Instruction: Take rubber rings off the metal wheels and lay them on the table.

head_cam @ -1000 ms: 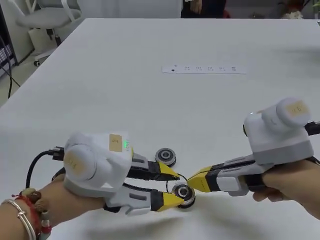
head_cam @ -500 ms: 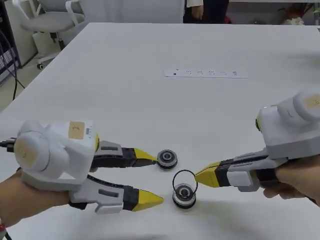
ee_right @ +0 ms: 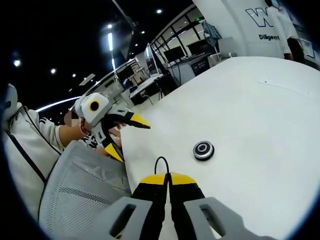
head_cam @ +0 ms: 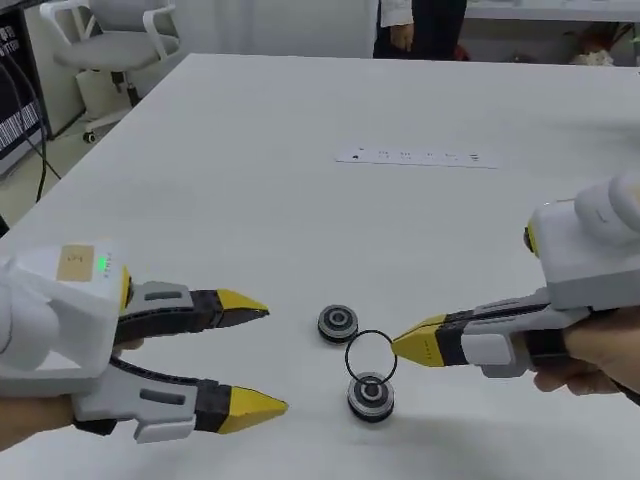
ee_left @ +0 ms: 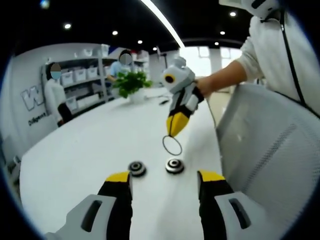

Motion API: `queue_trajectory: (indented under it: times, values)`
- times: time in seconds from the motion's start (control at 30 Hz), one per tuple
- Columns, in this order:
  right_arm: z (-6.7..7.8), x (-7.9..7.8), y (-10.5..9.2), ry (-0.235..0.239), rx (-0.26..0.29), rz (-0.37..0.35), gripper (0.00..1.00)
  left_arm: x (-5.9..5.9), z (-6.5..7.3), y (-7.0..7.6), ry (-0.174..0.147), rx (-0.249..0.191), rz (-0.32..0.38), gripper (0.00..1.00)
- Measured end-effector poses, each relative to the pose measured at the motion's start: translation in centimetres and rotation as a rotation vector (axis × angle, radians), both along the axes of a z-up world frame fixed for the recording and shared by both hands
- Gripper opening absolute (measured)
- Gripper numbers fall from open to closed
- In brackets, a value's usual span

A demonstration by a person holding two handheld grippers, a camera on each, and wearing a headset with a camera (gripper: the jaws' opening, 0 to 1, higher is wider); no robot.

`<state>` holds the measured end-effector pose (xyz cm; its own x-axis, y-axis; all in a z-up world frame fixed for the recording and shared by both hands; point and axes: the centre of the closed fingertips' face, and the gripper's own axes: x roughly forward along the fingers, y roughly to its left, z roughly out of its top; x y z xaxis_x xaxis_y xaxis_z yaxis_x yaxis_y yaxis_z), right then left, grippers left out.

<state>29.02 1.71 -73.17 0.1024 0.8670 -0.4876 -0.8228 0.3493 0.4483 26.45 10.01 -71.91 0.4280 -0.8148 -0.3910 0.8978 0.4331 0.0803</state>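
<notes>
Two small metal wheels lie on the white table (head_cam: 300,180): one (head_cam: 338,323) farther off, one (head_cam: 371,395) nearer me. My right gripper (head_cam: 400,345) comes in from the right, shut on a thin black rubber ring (head_cam: 370,355) that hangs just above the nearer wheel. In the left gripper view the ring (ee_left: 172,145) dangles from the right gripper (ee_left: 176,131) above both wheels (ee_left: 136,168) (ee_left: 174,165). My left gripper (head_cam: 264,358) stands open left of the wheels, holding nothing. In the right gripper view the ring (ee_right: 161,163) arcs over the shut right gripper (ee_right: 168,178), with one wheel (ee_right: 203,150) beyond.
A flat white strip with small marks (head_cam: 415,157) lies farther back on the table. An office chair (head_cam: 110,40) stands past the table's far left corner, and a person (head_cam: 415,25) stands at the far edge. A mesh chair back (ee_right: 75,195) is close to me.
My left gripper has let go of the nearer wheel, opened wide and drawn back to the left. The right gripper has pulled the rubber ring up off that wheel.
</notes>
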Motion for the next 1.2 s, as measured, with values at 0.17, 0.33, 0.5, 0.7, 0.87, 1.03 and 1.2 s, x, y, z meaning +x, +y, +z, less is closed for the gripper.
queue_trajectory:
  times: [0.17, 0.33, 0.5, 0.7, 0.87, 1.03, 1.2]
  values:
    - [0.7, 0.0, 0.2, -0.004, 0.002, 0.002, 0.0, -0.3, 0.6, 1.1, -0.004, -0.023, 0.034, 0.57]
    - [1.3, 0.1, 0.6, 0.003, 0.008, -0.001, 0.0, -0.5, 0.7, 2.1, -0.004, -0.03, 0.063, 0.62]
    - [2.4, 0.0, 1.3, -0.001, 0.03, -0.003, 0.0, -0.8, 0.6, 3.1, 0.005, -0.04, 0.101, 0.67]
    - [3.1, -0.1, 2.5, -0.001, 0.044, 0.01, 0.0, -1.4, 0.1, 4.3, 0.018, -0.041, 0.137, 0.68]
    - [2.5, 0.1, 3.3, -0.007, 0.025, 0.018, 0.0, -1.5, -0.2, 4.9, 0.02, -0.048, 0.167, 0.69]
    - [1.6, -0.1, 4.2, 0.002, 0.008, 0.044, 0.0, -1.9, -0.8, 5.1, 0.022, -0.048, 0.179, 0.69]
    - [0.7, -0.2, 5.1, 0.014, -0.011, 0.062, 0.0, -2.1, -1.2, 5.0, 0.027, -0.046, 0.183, 0.69]
